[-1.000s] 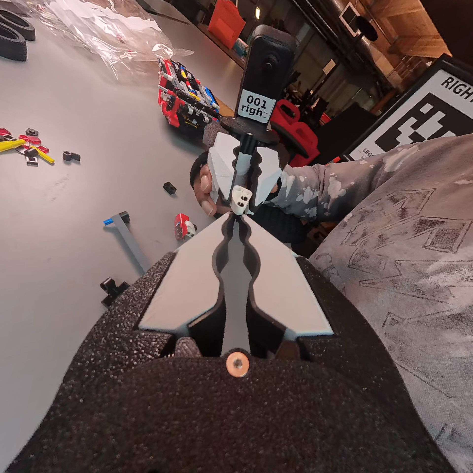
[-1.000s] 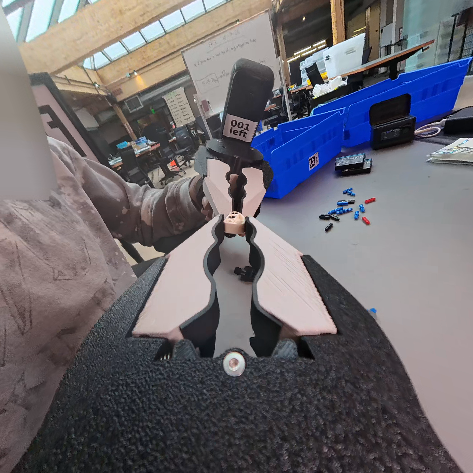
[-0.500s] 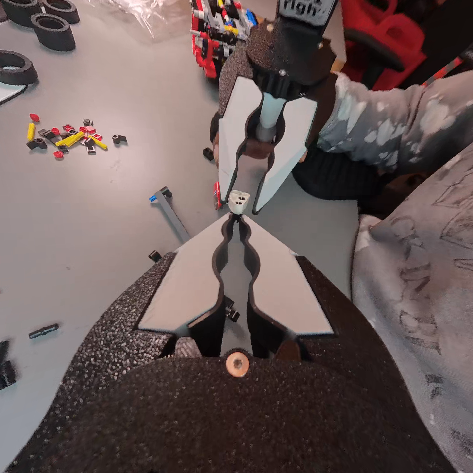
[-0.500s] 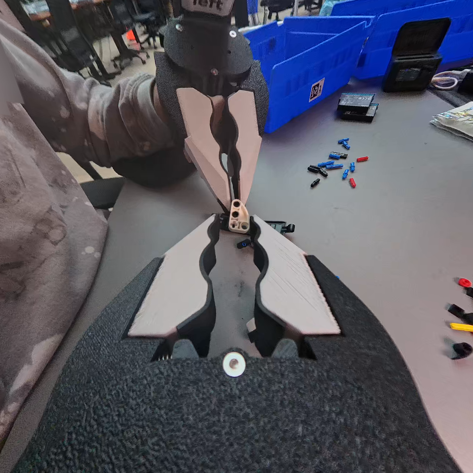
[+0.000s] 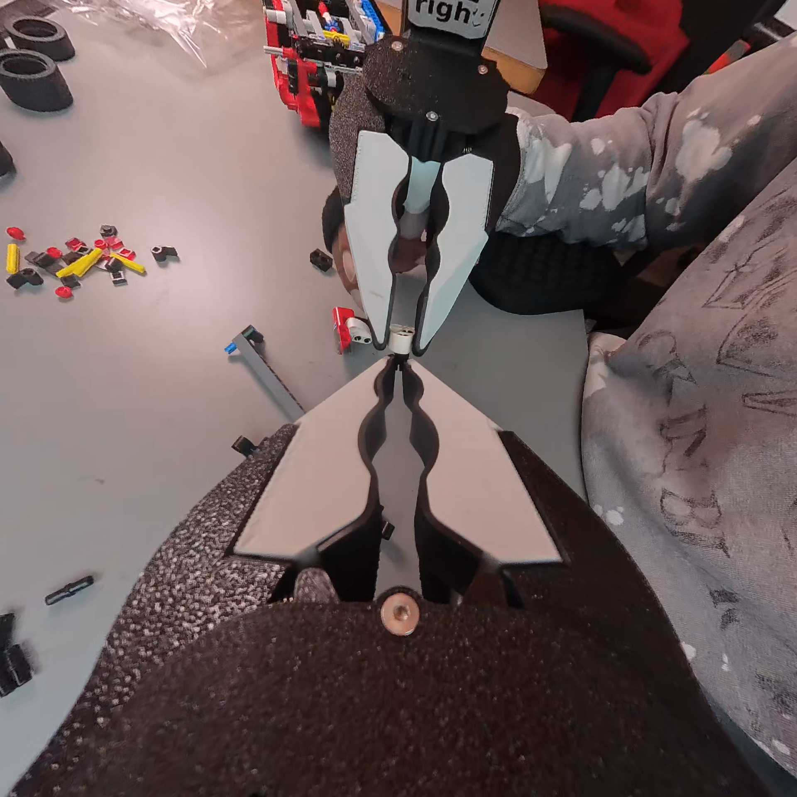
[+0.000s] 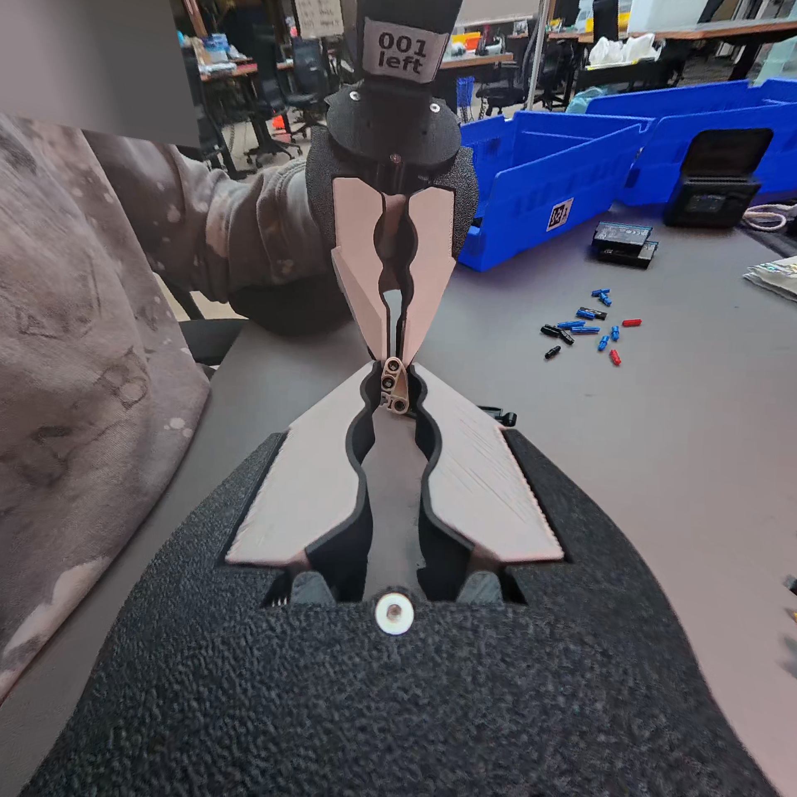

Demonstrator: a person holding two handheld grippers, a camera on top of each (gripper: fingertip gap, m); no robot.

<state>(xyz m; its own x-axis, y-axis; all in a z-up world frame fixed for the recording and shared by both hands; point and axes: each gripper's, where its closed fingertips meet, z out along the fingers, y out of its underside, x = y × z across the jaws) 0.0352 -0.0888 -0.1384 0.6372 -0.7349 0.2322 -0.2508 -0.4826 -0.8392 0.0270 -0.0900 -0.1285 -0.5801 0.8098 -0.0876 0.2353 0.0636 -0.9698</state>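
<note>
right gripper (image 6: 394,390): clamped on pale holed piece (image 6: 394,386) | left gripper (image 5: 397,361): nearly closed, pinching its far end | both above table (image 5: 129,388)

The left gripper (image 5: 399,361) and right gripper (image 5: 401,345) met tip to tip above the tabletop (image 5: 151,388), a small holed piece (image 6: 394,386) between their tips — gripped by both. Left of that piece lay a small block (image 5: 351,330), farther left a long beam (image 5: 265,375), farther still a scatter of small parts (image 5: 73,261). Behind the piece stood a brick-built model (image 5: 315,51). On its other side lay loose pins (image 6: 584,330), with bins (image 6: 556,181) behind them.
</note>
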